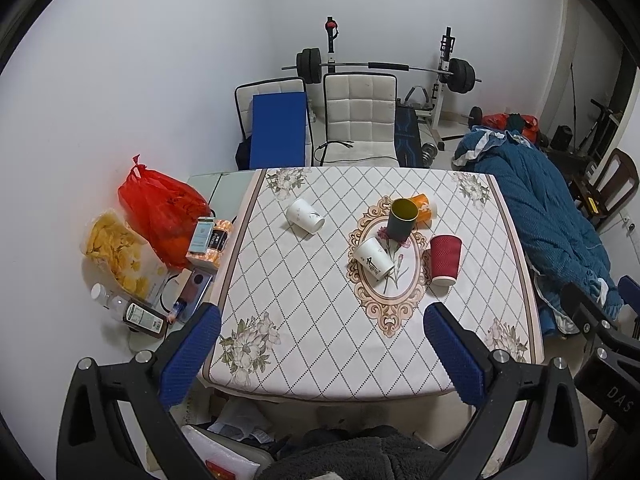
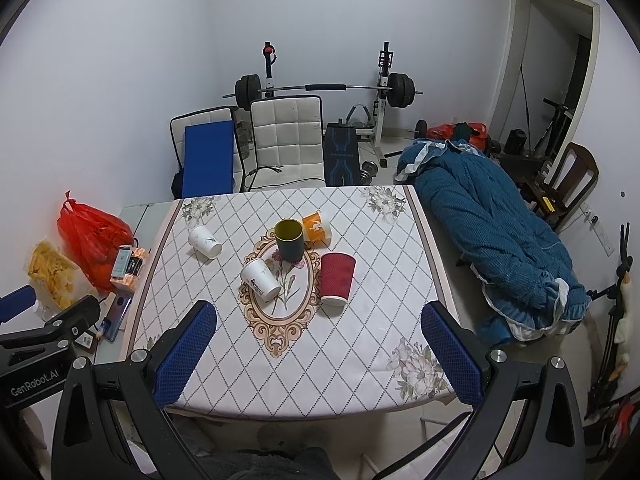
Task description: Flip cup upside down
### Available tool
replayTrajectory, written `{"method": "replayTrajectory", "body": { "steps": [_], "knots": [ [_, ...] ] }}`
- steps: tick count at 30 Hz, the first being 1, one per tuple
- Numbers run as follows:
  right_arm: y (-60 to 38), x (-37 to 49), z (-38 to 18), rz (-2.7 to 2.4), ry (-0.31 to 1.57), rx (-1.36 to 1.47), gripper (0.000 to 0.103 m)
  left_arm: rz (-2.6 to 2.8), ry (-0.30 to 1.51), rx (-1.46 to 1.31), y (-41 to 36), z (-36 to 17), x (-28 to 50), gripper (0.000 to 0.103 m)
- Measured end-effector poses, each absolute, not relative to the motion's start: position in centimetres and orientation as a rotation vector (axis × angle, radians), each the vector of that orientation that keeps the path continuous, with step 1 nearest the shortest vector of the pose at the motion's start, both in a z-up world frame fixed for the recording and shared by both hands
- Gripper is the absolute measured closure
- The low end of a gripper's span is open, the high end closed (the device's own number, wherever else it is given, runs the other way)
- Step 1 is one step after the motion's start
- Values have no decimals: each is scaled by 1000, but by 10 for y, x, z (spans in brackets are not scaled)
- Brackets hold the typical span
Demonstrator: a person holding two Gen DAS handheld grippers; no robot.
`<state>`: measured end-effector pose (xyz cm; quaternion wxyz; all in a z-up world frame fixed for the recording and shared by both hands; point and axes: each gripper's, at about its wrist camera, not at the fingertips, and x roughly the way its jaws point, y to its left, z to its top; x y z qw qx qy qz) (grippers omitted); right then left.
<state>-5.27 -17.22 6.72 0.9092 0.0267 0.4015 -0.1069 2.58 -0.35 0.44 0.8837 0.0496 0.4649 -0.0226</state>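
While both grippers hang above the near edge of the surface (image 1: 304, 352), five cups sit grouped toward its far half. A dark green cup (image 1: 402, 218) stands upright at the centre of the oval medallion, mouth open to the ceiling, its yellowish inside seemingly empty. At 1 o'clock from it an orange cup (image 1: 425, 207) lies on its side, partly hidden behind it. At 7 o'clock a white printed cup (image 1: 374, 258) lies tipped over, close to the green one's base. At 4 o'clock a red ribbed cup (image 1: 445, 259) appears to stand mouth down, though the angle leaves this uncertain. At 10 o'clock, well apart, a second white cup (image 1: 305, 216) lies on its side.

The left gripper (image 1: 322, 354) is released, its blue pads spread wide with nothing between them; the right gripper (image 2: 318, 356) is likewise spread and holds nothing.

The left wrist view shows a red bag (image 1: 162, 210), a chip packet (image 1: 114, 250) and bottles (image 1: 138, 314) at 9 o'clock of the cloth. The right wrist view alone shows a doorway (image 2: 558, 64) and more of the blue quilt (image 2: 492, 240) at 3 o'clock.
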Motion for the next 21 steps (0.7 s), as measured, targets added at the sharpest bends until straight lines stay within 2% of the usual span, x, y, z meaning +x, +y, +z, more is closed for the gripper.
{"method": "replayTrajectory", "body": {
  "steps": [21],
  "knots": [
    [-167,-49,73,-220,839,52,0,-47,968,99,5,2,26,0]
  ]
}}
